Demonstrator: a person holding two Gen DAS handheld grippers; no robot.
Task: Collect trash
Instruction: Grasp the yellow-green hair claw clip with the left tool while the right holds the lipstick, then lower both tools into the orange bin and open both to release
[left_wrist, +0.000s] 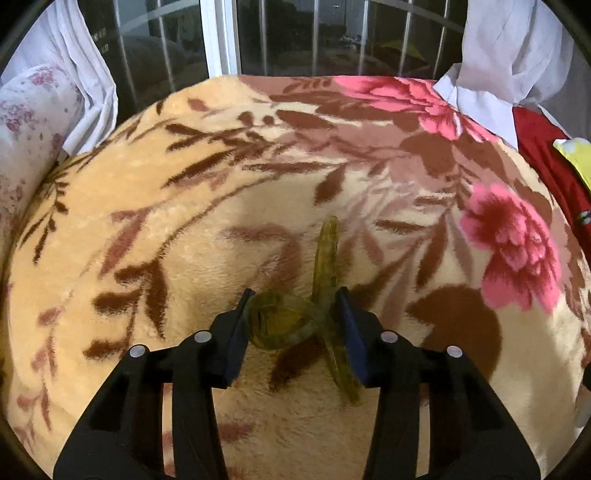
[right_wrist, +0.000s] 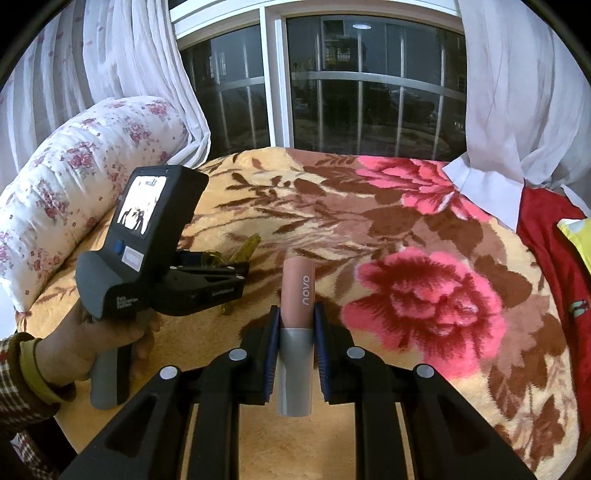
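Left wrist view looks down on a floral blanket (left_wrist: 155, 206) spread over a bed, with the left gripper (left_wrist: 295, 314) low over its near middle. Between the blue pads (left_wrist: 351, 332) sits a yellow-green see-through plastic piece (left_wrist: 291, 321): a round cup-like part touching the left pad and a long flat strip (left_wrist: 325, 254) running along the right pad, its tip pointing toward the far edge. The jaws stand partly closed with both pads against the plastic, so it looks pinched. Whether it is clear of the blanket I cannot tell.

Right wrist view shows the right gripper (right_wrist: 297, 328) clamped tight on a tube (right_wrist: 297, 295), pink above with "novo" printed on it and grey below. The tube stands nearly upright between the pads, its pink end toward the window (right_wrist: 362, 96) and its grey end toward the camera, above the blanket's near edge. To its left a hand (right_wrist: 92, 339) in a plaid sleeve (right_wrist: 22, 398) grips the other gripper's handle, that tool tilted down toward the blanket's left edge beside a flowered quilt roll (right_wrist: 74, 177). A red cloth (right_wrist: 546, 236) lies at the right edge.
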